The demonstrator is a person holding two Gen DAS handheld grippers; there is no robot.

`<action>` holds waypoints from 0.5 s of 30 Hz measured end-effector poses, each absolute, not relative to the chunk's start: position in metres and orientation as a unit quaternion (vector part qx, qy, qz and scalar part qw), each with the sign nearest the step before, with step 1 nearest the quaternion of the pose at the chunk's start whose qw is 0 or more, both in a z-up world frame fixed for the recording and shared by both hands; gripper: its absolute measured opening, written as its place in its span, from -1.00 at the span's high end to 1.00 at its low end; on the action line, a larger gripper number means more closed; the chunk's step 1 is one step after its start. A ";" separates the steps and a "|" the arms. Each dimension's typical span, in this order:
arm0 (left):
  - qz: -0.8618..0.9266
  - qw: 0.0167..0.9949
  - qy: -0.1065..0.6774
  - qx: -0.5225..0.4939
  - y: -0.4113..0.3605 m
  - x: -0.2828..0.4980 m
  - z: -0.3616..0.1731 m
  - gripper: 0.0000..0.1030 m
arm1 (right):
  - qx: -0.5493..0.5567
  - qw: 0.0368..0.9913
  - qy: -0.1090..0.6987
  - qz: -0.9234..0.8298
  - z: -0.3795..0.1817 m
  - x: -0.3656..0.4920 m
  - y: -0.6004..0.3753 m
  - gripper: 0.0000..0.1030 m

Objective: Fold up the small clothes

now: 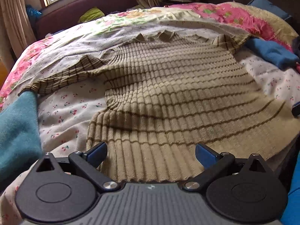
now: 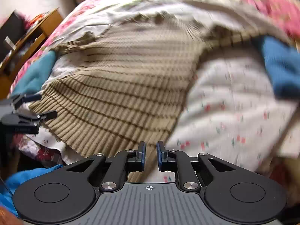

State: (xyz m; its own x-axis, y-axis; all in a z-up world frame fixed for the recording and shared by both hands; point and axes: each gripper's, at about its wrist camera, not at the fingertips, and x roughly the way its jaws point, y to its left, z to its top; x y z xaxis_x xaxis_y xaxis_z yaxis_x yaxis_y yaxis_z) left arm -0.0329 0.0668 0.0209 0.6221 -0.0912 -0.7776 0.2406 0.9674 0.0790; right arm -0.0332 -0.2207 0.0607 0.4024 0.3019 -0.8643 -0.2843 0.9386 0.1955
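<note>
Two grippers meet the beige striped sweater (image 1: 168, 93), which lies spread on the cherry-print sheet (image 1: 71, 108) of the bed. The left gripper (image 1: 151, 152) is spread wide over the hem. The right gripper (image 2: 151, 152) is narrowed to a slim gap at the hem's corner; whether it pinches knit I cannot tell. A small crosshair mark (image 2: 149, 187) is the only marking; no writing is readable.

A tan ribbed sweater (image 1: 168, 93) with thin dark stripes lies spread flat on the bed, hem nearest the jaws, collar farthest.
</note>
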 end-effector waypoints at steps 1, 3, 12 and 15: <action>-0.091 0.898 0.422 0.084 0.065 -0.033 0.024 -1.00 | -0.007 0.842 0.509 0.177 0.065 -0.035 -0.217 0.63; -0.090 0.901 0.416 0.077 0.061 -0.033 0.030 -1.00 | -0.021 0.847 0.502 0.173 0.071 -0.037 -0.221 0.53; -0.076 0.915 0.390 0.065 0.042 -0.025 0.042 -1.00 | 0.018 0.857 0.459 0.231 0.075 -0.028 -0.191 0.49; -0.057 0.919 0.384 0.068 0.034 -0.023 0.045 -1.00 | 0.033 0.858 0.445 0.256 0.074 -0.019 -0.172 0.49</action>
State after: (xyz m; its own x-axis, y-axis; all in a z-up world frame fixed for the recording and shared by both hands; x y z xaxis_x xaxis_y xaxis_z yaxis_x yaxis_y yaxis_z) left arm -0.0230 0.0337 0.0446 0.6992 -0.0532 -0.7130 0.1571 0.9843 0.0806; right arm -0.0187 -0.1721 0.0743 0.4739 0.4685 -0.7456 -0.4093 0.8669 0.2845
